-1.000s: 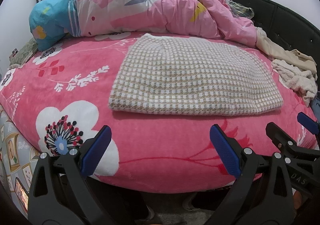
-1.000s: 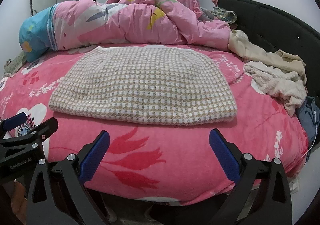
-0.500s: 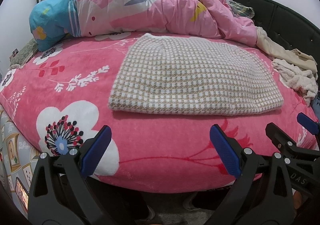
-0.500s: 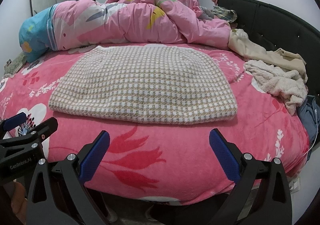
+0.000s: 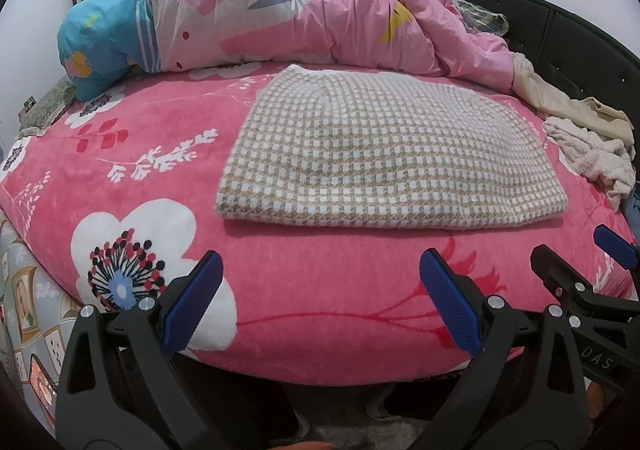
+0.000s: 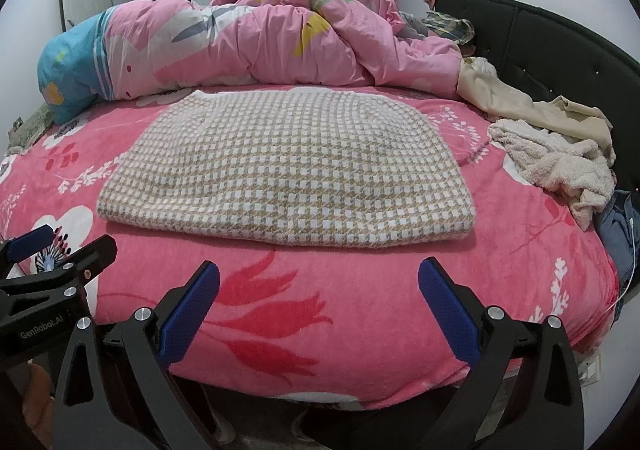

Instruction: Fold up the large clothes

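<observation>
A beige-and-white checked knit garment [image 5: 384, 154] [image 6: 292, 166] lies folded flat in a neat rectangle on the pink floral bed [image 5: 168, 154] [image 6: 360, 298]. My left gripper [image 5: 320, 298] hovers at the bed's near edge, open, with nothing between its blue pads, short of the garment's front edge. My right gripper [image 6: 320, 298] is also open and empty, level with it at the near edge. Each gripper shows at the side of the other's view.
A rumpled pink and blue duvet [image 5: 280, 18] [image 6: 248, 38] is heaped at the back. Cream and beige clothes [image 5: 592, 138] [image 6: 560, 154] pile up on the right beside the black headboard [image 6: 540, 38]. Denim [image 6: 616, 226] lies at the far right edge.
</observation>
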Motion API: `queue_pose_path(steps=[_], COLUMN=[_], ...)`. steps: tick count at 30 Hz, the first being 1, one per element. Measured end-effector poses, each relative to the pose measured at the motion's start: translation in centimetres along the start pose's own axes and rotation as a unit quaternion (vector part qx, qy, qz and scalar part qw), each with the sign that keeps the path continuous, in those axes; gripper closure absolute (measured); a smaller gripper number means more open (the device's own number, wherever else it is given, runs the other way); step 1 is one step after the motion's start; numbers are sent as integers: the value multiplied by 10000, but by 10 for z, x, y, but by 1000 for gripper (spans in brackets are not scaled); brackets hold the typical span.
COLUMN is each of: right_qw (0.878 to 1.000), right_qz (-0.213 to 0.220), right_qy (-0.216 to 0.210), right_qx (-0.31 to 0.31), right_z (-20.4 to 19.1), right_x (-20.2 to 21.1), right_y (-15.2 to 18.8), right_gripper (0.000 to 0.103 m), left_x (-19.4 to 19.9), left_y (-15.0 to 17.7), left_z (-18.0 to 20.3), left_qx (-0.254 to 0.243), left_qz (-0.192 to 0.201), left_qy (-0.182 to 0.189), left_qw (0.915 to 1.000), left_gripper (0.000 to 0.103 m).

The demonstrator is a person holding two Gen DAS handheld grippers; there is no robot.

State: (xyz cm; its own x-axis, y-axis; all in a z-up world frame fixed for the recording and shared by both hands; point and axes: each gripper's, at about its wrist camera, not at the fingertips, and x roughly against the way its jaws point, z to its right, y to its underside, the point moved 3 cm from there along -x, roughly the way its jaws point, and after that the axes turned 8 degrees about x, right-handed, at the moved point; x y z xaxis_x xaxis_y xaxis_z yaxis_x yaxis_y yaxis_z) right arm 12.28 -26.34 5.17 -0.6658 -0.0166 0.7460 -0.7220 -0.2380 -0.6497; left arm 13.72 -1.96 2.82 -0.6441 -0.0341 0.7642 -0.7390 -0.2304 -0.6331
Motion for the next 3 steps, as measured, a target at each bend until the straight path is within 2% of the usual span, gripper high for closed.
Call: queue_pose_path(steps=[3], right_qw=[10000], right_qz=[1], right_qy=[-11], right_qx=[-5], right_z=[0], right_x=[0], right_y=[0], right_gripper=[6], left_x=[-1], left_y=[-2], left_z=[-2], left_qx=[3], left_qz=[1], left_qy=[-4], left_qw=[10000], left_gripper=[8])
